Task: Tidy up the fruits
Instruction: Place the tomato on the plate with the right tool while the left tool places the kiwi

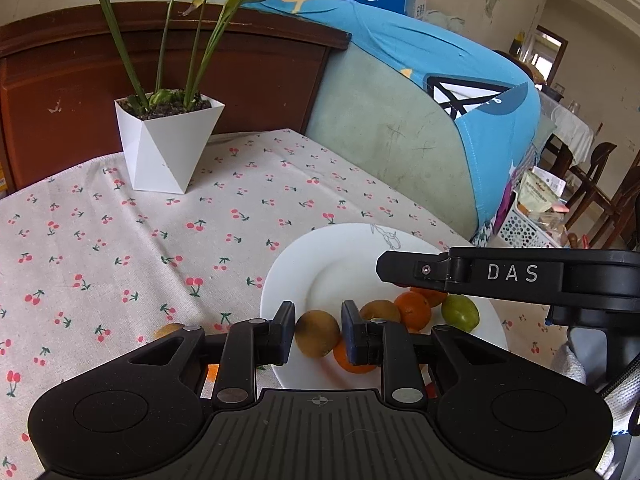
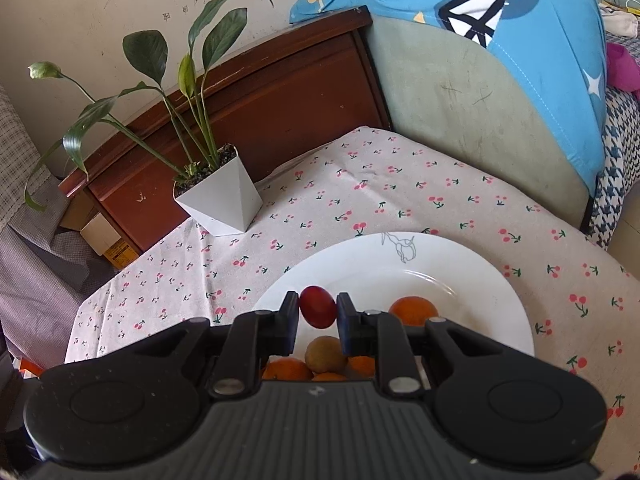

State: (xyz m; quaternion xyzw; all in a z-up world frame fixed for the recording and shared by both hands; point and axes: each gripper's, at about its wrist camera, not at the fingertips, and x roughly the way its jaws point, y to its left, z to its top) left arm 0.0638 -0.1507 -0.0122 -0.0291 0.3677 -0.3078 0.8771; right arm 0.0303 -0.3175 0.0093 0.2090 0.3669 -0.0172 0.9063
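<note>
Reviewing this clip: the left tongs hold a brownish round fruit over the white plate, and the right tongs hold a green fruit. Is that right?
Not quite. The right tongs grip a small dark red fruit, as the right wrist view shows. The left tongs do hold the brownish round fruit over the white plate.

soft daylight, sharp frames, fisheye bending at edges

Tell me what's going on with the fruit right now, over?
Left tool shut on brown fruit. Right tool shut on red fruit. Both over white plate with oranges. Nothing blocking.
</note>
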